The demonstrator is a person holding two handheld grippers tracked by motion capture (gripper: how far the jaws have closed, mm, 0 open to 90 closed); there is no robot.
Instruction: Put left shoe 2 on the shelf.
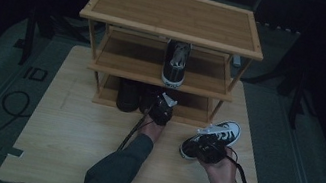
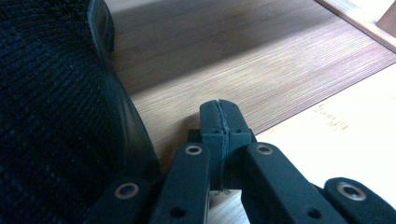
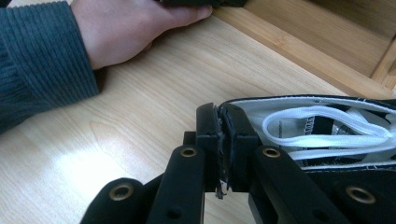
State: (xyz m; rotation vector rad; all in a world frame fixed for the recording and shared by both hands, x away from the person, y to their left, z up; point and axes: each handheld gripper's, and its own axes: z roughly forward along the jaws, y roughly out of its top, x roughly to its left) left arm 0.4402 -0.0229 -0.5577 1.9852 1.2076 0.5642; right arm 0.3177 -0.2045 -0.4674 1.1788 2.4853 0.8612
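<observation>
On the bench's far right, the right hand-held gripper clamps the collar of a black-and-white sneaker not yet shelved, one sneaker already on the rack, while the left hand-held gripper, pressed together empty, rests by the bottom shelf.

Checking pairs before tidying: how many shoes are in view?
4: one sneaker on the middle shelf, two dark shoes on the bottom shelf, one sneaker on the table. Others may be hidden.

Dark shoes on bottom shelf shadowed, details unreadable.
</observation>
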